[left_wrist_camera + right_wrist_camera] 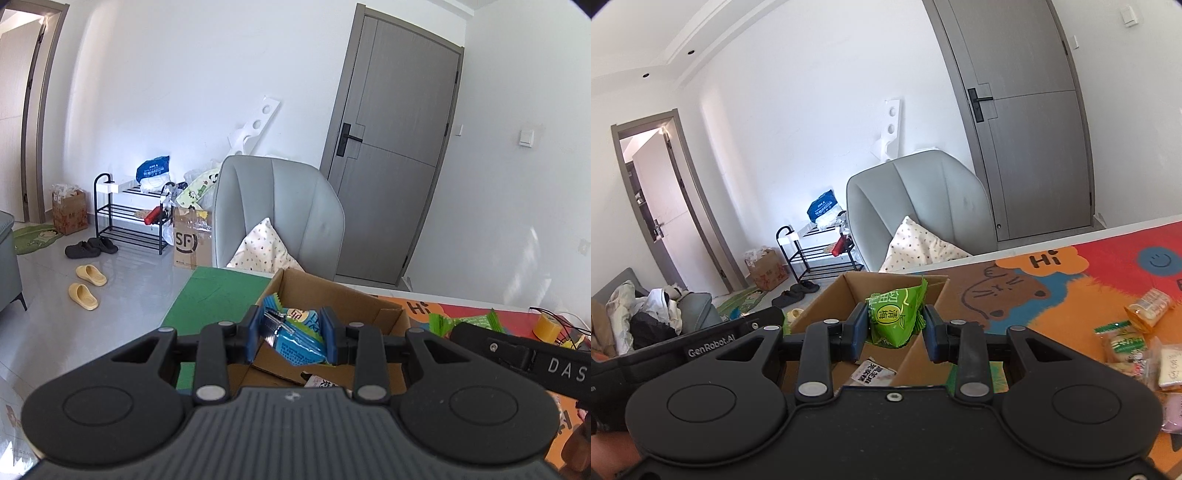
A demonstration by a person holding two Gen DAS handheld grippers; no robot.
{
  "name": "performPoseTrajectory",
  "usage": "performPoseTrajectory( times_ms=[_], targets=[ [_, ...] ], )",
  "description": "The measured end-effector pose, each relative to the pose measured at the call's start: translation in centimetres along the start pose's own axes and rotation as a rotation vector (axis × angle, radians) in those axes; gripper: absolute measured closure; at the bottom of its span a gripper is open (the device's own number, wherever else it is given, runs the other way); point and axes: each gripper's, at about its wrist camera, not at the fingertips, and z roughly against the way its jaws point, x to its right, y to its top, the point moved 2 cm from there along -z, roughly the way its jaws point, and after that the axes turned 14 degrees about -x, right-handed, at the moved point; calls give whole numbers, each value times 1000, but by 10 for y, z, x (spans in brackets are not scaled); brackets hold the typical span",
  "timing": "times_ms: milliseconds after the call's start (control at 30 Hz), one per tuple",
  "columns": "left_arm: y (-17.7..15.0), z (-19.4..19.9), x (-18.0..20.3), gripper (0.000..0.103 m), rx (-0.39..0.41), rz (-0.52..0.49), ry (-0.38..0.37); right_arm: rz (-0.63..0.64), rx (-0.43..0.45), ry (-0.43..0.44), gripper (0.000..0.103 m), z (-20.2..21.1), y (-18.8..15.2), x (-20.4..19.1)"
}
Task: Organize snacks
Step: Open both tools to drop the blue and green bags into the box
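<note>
Two claws work over one open cardboard box (827,314). The left claw (291,338) is clamped on one blue crinkled foil snack packet (295,334), pinched between its blue pads and held above the box's brown interior. The right claw (895,326) is closed on one green, glossy, pillow-shaped snack packet (892,321), likewise hanging over the box. Inside the box, below both claws, lies one flat white packet with dark print (873,371). The box sits on a desk covered by a colourful cartoon mat (1071,288) in orange, red and blue; a handful of loose wrapped snacks (1137,332), too bunched to count exactly, lie at its right side. One roll of yellowish tape (548,326) rests farther off. Beyond the desk stands one grey padded chair (277,210) with one dotted cushion (264,251), then one grey door (395,147).
</note>
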Motion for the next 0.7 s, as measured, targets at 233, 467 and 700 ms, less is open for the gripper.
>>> performPoseTrajectory(
  times_ms=[233,467,700],
  targets=[
    [6,-12,-10,66,-46,36,3,-7,-32,11,70,-13,3,-3],
    [5,-3,-12,63,-41,36,10,-4,-53,35,70,-19,2,-9],
    [3,6,-19,49,-36,53,34,9,-81,59,67,-22,-2,-17]
  ],
)
